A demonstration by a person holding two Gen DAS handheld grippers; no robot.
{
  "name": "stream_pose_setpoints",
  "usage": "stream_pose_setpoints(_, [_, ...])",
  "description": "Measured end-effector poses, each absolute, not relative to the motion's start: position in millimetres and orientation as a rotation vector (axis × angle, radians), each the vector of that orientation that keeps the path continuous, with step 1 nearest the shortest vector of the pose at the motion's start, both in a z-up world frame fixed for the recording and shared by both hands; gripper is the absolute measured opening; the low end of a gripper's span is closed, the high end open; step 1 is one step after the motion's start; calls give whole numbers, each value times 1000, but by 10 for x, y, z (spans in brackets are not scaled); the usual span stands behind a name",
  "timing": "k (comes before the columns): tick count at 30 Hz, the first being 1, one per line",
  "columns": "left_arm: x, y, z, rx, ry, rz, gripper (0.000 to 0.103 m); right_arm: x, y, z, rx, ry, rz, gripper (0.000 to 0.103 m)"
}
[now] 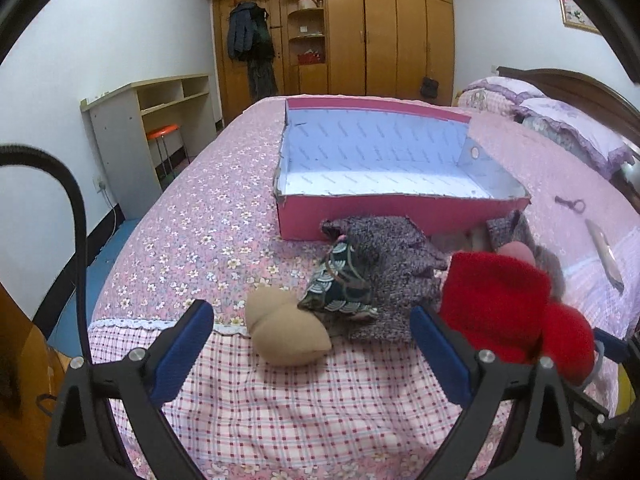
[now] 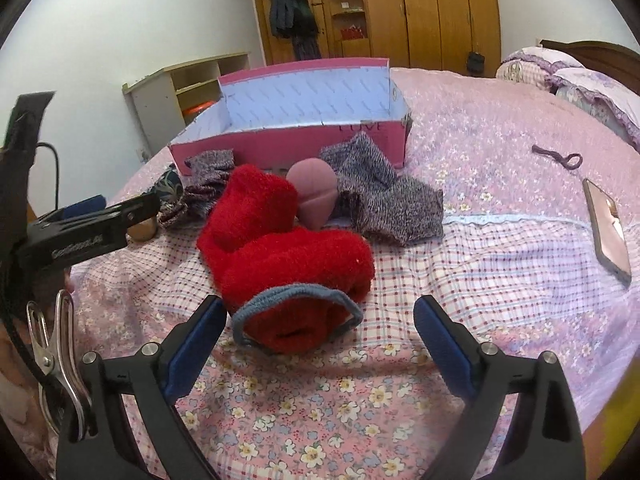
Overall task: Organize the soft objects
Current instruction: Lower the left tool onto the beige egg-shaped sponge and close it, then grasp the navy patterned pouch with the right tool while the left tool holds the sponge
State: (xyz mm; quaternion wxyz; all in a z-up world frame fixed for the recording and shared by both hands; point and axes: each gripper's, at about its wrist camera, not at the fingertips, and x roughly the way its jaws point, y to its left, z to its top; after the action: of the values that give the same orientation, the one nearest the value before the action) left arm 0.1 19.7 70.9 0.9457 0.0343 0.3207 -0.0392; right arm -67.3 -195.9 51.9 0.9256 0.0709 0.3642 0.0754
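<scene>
An open pink box (image 1: 400, 210) with a pale blue lining stands on the bed; it also shows in the right wrist view (image 2: 296, 146). In front of it lie a tan rolled sock (image 1: 286, 330), a dark patterned pouch (image 1: 340, 292), grey knitted pieces (image 1: 394, 260) (image 2: 394, 196), a mauve rolled sock (image 2: 314, 192) and a red fuzzy sock (image 1: 500, 312) (image 2: 280, 248). My left gripper (image 1: 312, 320) is open just before the tan sock. My right gripper (image 2: 320, 314) is open around the red sock's cuff without touching it.
A phone (image 2: 608, 230) and a dark hair tie (image 2: 560, 156) lie on the bedspread (image 2: 320, 408) to the right. Pillows (image 1: 560, 120) sit at the headboard. A desk with an orange stool (image 1: 162, 134) and wooden wardrobes (image 1: 380, 32) stand beyond the bed.
</scene>
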Motion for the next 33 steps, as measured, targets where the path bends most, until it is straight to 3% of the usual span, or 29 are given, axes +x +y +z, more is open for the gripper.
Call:
stream_pose_setpoints(3, [-6,254,679,70,652,-58,100,-704,-1955,562,139,742,158,97])
stream_pose_setpoints(10, [34,389,524,53,710,-46,78,-685,-1914,652,116,730,167,97])
stream_pose_setpoints(20, [123,344,399,25,729,-66,76,-709,-1847,764,67,708,177,97])
stream_pose_setpoints(22, [160,324,380,21,745,-83,58,-696,-1844,787,59,706,179,97])
stream_pose_setpoints(25, [156,356,375,19,756,-82,44,-679,-1858,819,66,703,186,97])
stream_pose_setpoints(33, [64,520,423,-61,786,-126,41,-662,-1849,879,57,703,191,97])
